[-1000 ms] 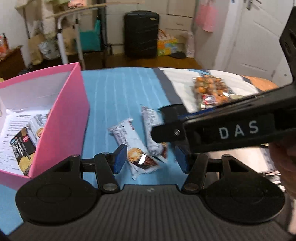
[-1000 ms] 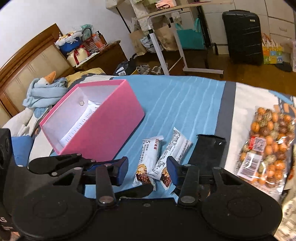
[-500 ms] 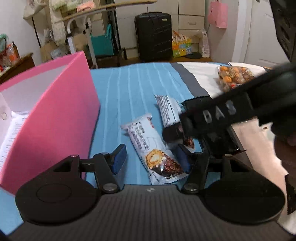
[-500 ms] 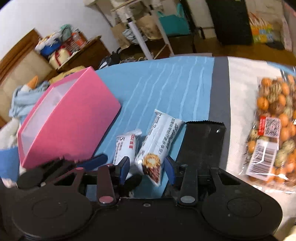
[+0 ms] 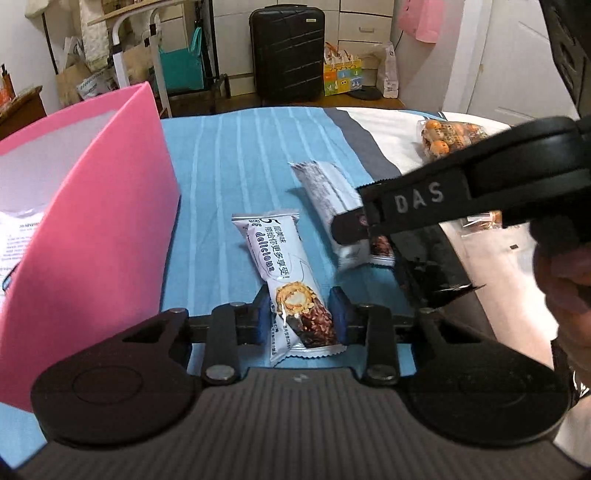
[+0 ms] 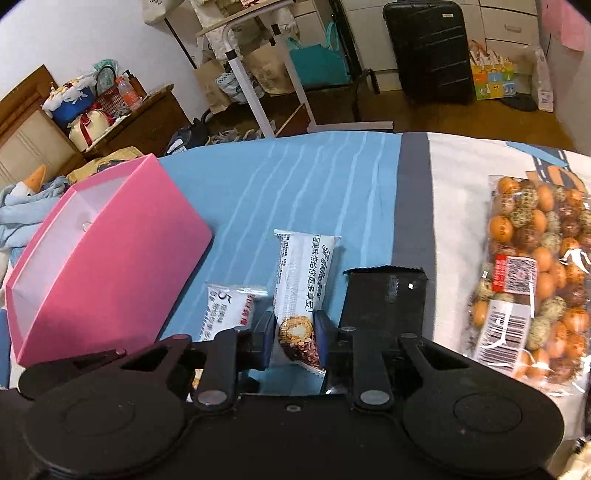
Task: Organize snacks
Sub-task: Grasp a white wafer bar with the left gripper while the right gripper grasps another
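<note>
Fingers on both grippers are pinching bars: left gripper (image 5: 299, 317) is squeezing one bar (image 5: 284, 273), right gripper (image 6: 294, 338) the other bar (image 6: 301, 295), both lying on the bed (image 6: 325, 184) beside the box (image 6: 92, 254), probably heading there together.

I am working in a home bedroom. I see a bed with a blue striped sheet (image 6: 314, 177), a wooden headboard (image 6: 22, 125), a black suitcase (image 5: 287, 51) beside white drawers (image 5: 364, 26), and a white door (image 5: 517, 55).
</note>
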Demonstrator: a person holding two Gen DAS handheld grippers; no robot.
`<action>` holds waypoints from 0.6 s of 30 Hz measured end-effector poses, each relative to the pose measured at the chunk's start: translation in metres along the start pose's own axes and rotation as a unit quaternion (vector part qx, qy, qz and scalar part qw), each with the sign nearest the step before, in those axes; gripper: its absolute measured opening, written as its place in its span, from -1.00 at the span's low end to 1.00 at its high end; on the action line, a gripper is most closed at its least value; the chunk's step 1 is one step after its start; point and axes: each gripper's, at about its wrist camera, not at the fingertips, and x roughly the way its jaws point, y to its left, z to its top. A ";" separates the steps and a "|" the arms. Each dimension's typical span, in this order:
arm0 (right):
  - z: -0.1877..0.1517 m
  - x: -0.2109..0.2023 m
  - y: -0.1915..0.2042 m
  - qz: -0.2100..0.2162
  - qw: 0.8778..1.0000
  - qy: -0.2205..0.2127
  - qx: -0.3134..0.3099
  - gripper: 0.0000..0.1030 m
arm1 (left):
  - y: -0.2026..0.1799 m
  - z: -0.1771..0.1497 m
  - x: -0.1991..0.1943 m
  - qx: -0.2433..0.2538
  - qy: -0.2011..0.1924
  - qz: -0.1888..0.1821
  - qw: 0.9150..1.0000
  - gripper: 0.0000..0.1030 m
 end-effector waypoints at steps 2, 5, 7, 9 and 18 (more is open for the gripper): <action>-0.002 -0.008 0.001 -0.004 1.000 -0.006 -0.005 -0.48 | 0.000 0.001 -0.004 0.003 -0.007 0.005 1.000 -0.39; -0.004 -0.023 0.000 -0.004 1.000 -0.020 -0.001 -0.48 | 0.002 0.002 -0.008 0.006 -0.006 0.007 1.000 -0.39; -0.005 -0.032 0.000 -0.006 1.000 -0.022 0.004 -0.48 | 0.005 0.005 -0.008 0.000 0.009 -0.002 1.000 -0.39; -0.009 -0.040 0.001 -0.017 1.000 -0.017 0.000 -0.48 | 0.009 0.006 -0.009 -0.014 0.022 -0.019 0.999 -0.39; -0.036 -0.071 0.005 -0.068 0.998 -0.003 0.018 -0.48 | 0.008 0.005 -0.034 -0.012 0.032 -0.044 0.998 -0.39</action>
